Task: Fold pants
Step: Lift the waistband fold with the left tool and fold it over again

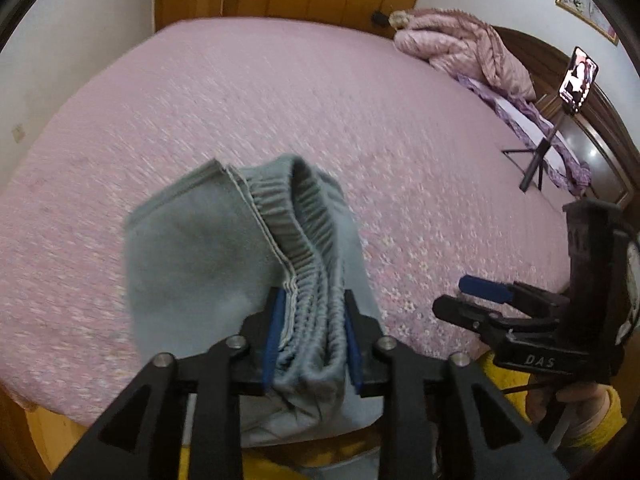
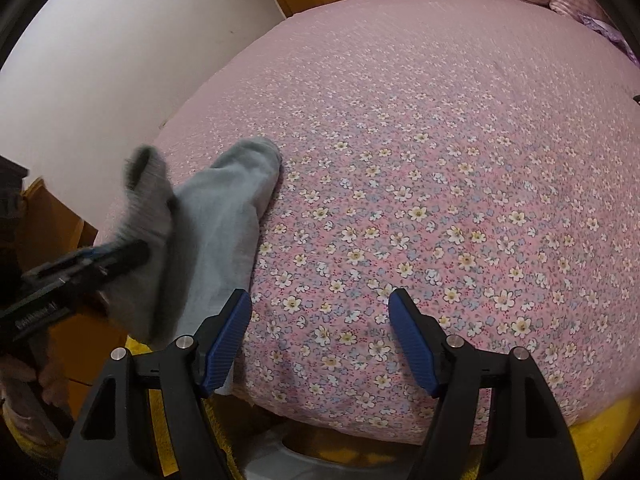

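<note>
The grey-blue pants (image 1: 224, 264) are bunched at the near edge of the bed (image 1: 280, 92), with the elastic waistband (image 1: 308, 248) gathered and lifted, and one leg (image 2: 236, 208) lying out across the flowered sheet toward the left side, its end resting on the bed. The left gripper (image 1: 310, 336) has the waistband folds between its blue pads (image 1: 274, 332); the cloth fills the gap, but the picture is smeared, so I judge rather than see that the pinch is slack. The right gripper (image 2: 320, 344) stands spread with nothing between its jaws, over bare sheet just beside the leg. Far off at the head of the bed lie a pink quilted jacket (image 1: 464, 44) and a phone on a tripod (image 1: 578, 80).

The risk is the bundled waistband slipping out of a loosening hold and dropping in a heap off the near edge, which would undo any alignment of the layers.
</note>
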Tool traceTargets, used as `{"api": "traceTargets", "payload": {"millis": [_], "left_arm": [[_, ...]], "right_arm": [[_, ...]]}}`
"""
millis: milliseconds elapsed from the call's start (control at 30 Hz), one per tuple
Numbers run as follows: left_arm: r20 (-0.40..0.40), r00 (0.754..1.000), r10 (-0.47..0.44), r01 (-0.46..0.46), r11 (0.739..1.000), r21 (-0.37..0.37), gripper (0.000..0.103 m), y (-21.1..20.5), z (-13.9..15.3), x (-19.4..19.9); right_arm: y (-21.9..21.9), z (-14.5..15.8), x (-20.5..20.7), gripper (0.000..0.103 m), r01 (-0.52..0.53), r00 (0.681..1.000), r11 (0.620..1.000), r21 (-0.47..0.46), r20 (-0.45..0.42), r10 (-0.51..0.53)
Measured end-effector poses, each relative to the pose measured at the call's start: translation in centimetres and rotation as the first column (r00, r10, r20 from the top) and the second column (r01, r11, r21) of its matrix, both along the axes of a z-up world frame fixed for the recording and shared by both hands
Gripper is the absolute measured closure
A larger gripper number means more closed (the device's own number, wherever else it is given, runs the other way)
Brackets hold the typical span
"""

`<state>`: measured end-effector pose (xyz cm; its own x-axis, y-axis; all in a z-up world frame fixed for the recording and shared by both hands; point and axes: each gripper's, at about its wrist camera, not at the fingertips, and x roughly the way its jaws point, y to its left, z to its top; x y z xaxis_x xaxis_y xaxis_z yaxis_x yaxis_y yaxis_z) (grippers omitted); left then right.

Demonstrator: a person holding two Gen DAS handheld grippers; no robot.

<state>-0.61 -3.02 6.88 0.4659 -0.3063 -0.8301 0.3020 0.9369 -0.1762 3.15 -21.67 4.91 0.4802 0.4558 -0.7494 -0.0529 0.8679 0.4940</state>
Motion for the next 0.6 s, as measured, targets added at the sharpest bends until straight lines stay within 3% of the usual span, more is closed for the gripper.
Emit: {"api": "traceTargets", "payload": {"millis": [133,300,400,600], "left_arm": [[-0.057,0.998,0.010,-0.015,0.996,-0.088,0.061,0.1,-1.6,0.7],[-0.038,0.999,0.000,-0.006,0.990,-0.144,0.058,1.5,0.1,-0.8],[0.008,1.000,-0.001,0.002,0.988,-0.152,0.049,2.7,1.9,-2.5],[0.071,0.992,0.102,-0.093,0.988,-0.123,0.049,6.7,2.9,-4.1]], "right_arm": [[-0.1,0.1,-0.2,0.030,0.001,1.000,1.000,-0.005,0.001,-0.001],[0.3,0.5,-0.2,0.030,-0.009,1.000,1.000,-0.014,0.009,0.009],[1.1,0.7,0.3,0.030,-0.024,1.000,1.000,-0.017,0.012,0.024],[2.8,2.6,1.8,0.030,-0.083,0.996,0.996,0.044,0.033,0.081]]}}
